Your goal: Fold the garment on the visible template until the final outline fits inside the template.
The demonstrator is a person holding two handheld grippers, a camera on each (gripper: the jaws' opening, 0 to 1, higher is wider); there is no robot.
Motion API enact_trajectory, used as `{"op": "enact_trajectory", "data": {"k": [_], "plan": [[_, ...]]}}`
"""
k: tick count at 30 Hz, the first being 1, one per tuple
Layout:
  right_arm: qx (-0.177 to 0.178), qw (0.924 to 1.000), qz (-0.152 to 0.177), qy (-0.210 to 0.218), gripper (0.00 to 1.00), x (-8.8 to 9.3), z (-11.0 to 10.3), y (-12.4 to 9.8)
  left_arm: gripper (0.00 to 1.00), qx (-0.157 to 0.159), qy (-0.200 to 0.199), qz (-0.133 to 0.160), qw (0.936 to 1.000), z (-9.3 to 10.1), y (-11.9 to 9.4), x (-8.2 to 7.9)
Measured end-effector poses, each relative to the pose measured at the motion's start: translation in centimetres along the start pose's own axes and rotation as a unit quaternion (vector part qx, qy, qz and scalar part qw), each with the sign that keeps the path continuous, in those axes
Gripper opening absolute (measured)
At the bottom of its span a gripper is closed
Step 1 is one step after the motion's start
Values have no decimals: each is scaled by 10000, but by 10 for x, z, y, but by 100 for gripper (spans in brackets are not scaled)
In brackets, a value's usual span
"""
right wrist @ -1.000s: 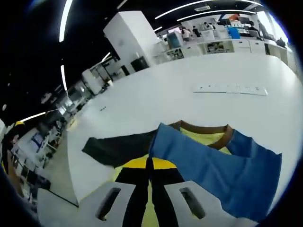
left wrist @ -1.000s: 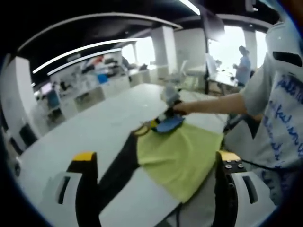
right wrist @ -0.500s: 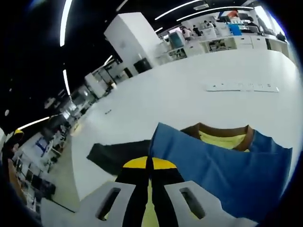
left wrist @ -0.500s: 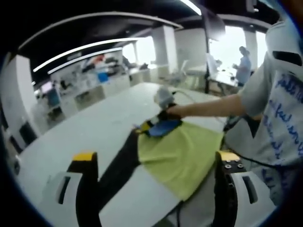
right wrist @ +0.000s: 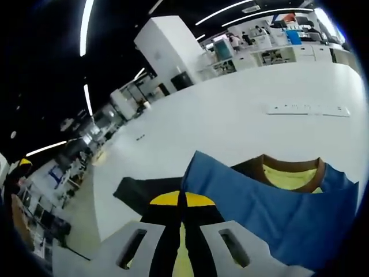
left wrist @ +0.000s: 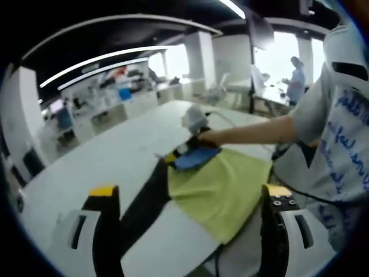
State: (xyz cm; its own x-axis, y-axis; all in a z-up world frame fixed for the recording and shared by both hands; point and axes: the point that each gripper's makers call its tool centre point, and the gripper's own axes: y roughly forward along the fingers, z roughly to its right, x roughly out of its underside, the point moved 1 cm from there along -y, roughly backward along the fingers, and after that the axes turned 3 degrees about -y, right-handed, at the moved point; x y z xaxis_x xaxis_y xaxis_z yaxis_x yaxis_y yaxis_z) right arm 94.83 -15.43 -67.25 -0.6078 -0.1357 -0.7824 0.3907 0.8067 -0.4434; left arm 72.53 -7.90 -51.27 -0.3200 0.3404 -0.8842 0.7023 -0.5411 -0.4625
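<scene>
A: Desk (left wrist: 115, 161), garment?
B: Yellow-green garment (left wrist: 222, 187) lies on white desk, black sleeve (left wrist: 147, 199) spread out.
A: Grippers?
B: Right gripper (right wrist: 181, 199) clenched on blue sleeve (right wrist: 259, 210); left gripper (left wrist: 187, 199) spread wide, grasping nothing.

Colours: shirt, table, jaws

Shirt (left wrist: 222, 187) lime-yellow body, blue sleeve (right wrist: 271, 216), brown collar (right wrist: 288, 163). Black template (left wrist: 144, 199) on white table (right wrist: 230, 124). Gripper (right wrist: 181, 202) jaws black, yellow tips, white mounts. Person's top (left wrist: 346, 144) grey-white with blue lettering.
</scene>
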Motion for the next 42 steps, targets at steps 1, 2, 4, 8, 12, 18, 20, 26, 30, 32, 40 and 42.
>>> {"op": "enact_trajectory", "data": {"k": [1,2,4,8,12,18,20,26,30,32,40,42], "plan": [[-13,10000,-4,13,1,0,-1,1,97,-4,-1,-1,10000,0,0,0],[-36,10000,-16,8,1,1,-3,3,97,-11,-2,-5,10000,0,0,0],[-58,10000,-36,-5,1,2,-5,4,97,-2,-7,-10,10000,0,-1,1],[-101,9999,-72,-38,1,4,-7,7,96,-50,34,-26,10000,-2,-1,2],[-234,9994,-84,-229,1,7,-12,9,97,-51,0,17,10000,-2,-1,1],[-396,9978,-46,-522,13,7,-23,11,97,-55,27,6,10000,-2,-2,2],[-383,9971,-157,-642,14,11,-24,13,96,-47,33,-4,10000,-2,-2,2],[-258,9946,-277,-966,35,18,-24,15,96,-74,36,16,10000,-3,-6,3],[-271,9935,-325,-1057,45,18,-25,15,96,-91,23,7,10000,-5,-7,5],[-260,9926,-351,-1131,55,19,-26,15,96,-99,5,35,9999,-6,-8,6],[-202,9857,-610,-1557,82,23,-21,12,95,-145,-20,51,9999,-10,-9,10],[-178,9835,-678,-1670,89,25,-20,11,95,-156,-42,73,9998,-11,-10,11]]}}
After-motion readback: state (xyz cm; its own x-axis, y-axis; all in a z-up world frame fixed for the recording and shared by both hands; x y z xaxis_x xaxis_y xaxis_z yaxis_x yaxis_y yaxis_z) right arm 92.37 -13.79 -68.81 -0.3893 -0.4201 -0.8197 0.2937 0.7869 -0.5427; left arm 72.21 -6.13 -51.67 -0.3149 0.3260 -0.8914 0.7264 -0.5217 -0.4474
